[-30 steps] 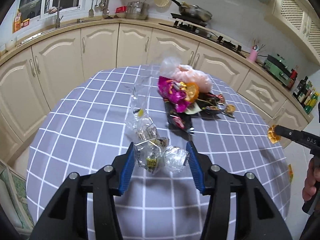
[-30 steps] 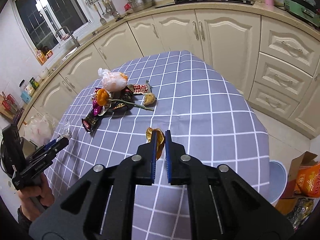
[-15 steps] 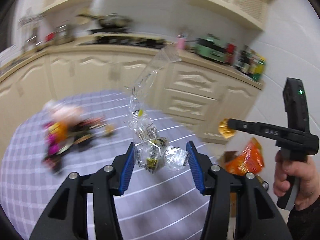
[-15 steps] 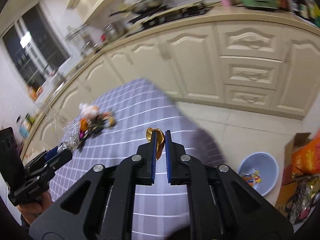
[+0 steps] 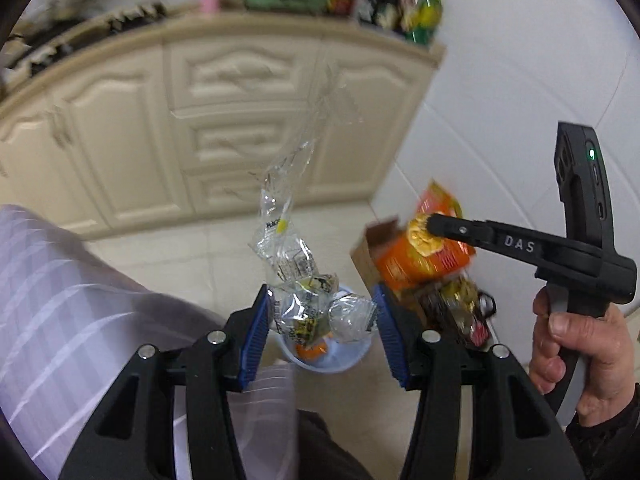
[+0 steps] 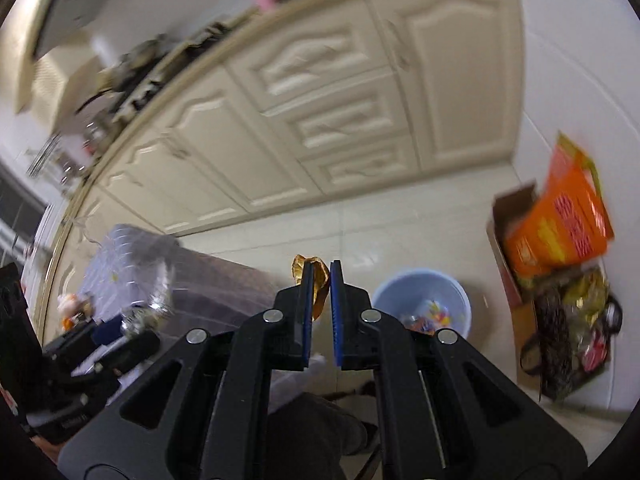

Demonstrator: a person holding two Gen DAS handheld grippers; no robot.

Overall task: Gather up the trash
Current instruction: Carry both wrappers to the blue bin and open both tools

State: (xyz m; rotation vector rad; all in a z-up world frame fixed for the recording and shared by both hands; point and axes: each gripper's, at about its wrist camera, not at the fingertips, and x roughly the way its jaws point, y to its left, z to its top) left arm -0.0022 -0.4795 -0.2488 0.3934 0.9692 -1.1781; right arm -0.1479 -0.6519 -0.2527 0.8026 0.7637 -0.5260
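Observation:
My left gripper (image 5: 322,320) is shut on a bunch of clear plastic wrappers (image 5: 304,280) and holds it in the air above a light blue trash bin (image 5: 340,362) on the floor. My right gripper (image 6: 320,280) is shut on a crumpled gold wrapper (image 6: 316,276) and hangs left of the same bin (image 6: 420,300), which has coloured trash inside. The right gripper also shows in the left wrist view (image 5: 428,226), with the gold wrapper (image 5: 420,236) at its tip.
A cardboard box with an orange packet (image 6: 560,224) and a dark bag of wrappers (image 6: 572,332) stand right of the bin by the white wall. The table with the checked cloth (image 5: 60,312) is at the left. Cream cabinets (image 6: 320,112) line the back.
Both grippers have swung away from the table to the floor area, each still holding its trash. The bin has come into view under the left gripper.

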